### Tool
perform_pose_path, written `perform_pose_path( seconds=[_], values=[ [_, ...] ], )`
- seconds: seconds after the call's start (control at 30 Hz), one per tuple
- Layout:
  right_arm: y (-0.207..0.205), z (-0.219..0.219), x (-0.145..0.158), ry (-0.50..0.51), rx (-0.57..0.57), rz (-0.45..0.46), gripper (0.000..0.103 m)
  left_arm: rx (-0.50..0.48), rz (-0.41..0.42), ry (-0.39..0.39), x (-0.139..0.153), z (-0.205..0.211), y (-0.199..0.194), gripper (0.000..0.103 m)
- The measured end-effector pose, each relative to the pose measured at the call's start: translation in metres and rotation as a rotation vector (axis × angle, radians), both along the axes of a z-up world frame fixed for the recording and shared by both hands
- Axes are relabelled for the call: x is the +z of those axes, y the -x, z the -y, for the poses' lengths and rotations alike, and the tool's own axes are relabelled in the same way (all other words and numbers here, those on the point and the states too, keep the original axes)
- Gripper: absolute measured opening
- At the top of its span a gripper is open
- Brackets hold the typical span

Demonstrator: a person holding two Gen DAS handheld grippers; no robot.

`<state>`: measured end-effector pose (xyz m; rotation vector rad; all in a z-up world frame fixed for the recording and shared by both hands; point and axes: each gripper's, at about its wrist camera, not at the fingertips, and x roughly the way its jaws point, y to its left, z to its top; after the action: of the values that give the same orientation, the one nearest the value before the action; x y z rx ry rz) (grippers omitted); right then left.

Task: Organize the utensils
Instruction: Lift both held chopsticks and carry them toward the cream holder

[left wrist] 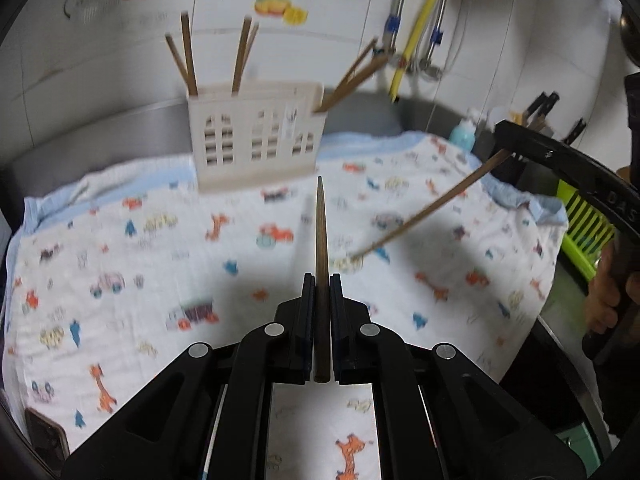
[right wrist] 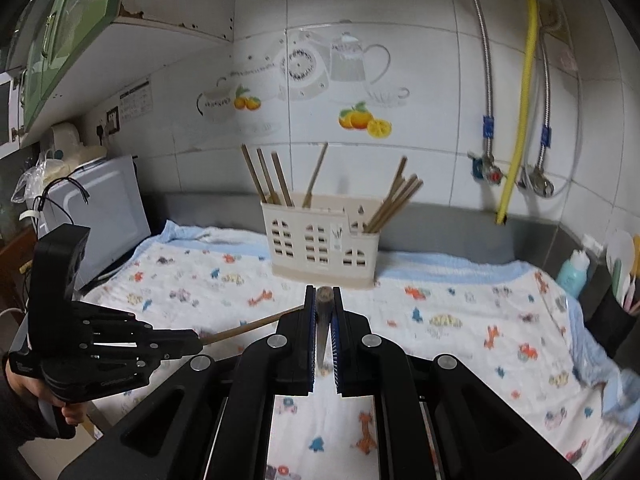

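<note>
A beige slotted utensil holder [left wrist: 256,140] [right wrist: 322,246] stands at the back of the patterned cloth, with several brown chopsticks standing in it. My left gripper [left wrist: 321,280] is shut on a brown chopstick [left wrist: 321,236] that points forward at the holder; it also shows in the right wrist view [right wrist: 196,340], with its chopstick [right wrist: 252,326]. My right gripper [right wrist: 323,292] is shut on another chopstick [right wrist: 323,298], seen end-on. In the left wrist view the right gripper [left wrist: 506,140] holds its chopstick [left wrist: 428,210] slanting down, its tip at the cloth.
The cloth [right wrist: 440,320] with cartoon prints covers the counter. A white appliance [right wrist: 100,216] stands at the left. A blue bottle [right wrist: 574,268] and a dark pot of utensils [right wrist: 616,312] stand at the right. A green rack [left wrist: 584,228] is at the right edge. Pipes [right wrist: 520,120] hang on the tiled wall.
</note>
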<state>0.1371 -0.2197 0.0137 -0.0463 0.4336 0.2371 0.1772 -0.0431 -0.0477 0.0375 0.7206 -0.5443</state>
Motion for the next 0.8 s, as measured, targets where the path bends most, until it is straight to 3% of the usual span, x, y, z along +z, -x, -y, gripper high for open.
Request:
perform_pose_path(
  seconds=[0.23, 0.33, 0.8],
  values=[
    [-0.012, -0.006, 0.027, 0.047, 0.016, 0.049, 0.006, -0.009, 0.055, -0.028, 0.024, 0.003, -0.006, 0.006],
    [-0.015, -0.009, 0.032, 0.064, 0.019, 0.059, 0.006, -0.010, 0.038, -0.047, 0.025, 0.001, -0.009, 0.006],
    [-0.026, -0.003, 0.013, 0.049, 0.001, 0.010, 0.007, 0.003, -0.009, -0.052, 0.007, -0.013, -0.010, 0.006]
  ],
)
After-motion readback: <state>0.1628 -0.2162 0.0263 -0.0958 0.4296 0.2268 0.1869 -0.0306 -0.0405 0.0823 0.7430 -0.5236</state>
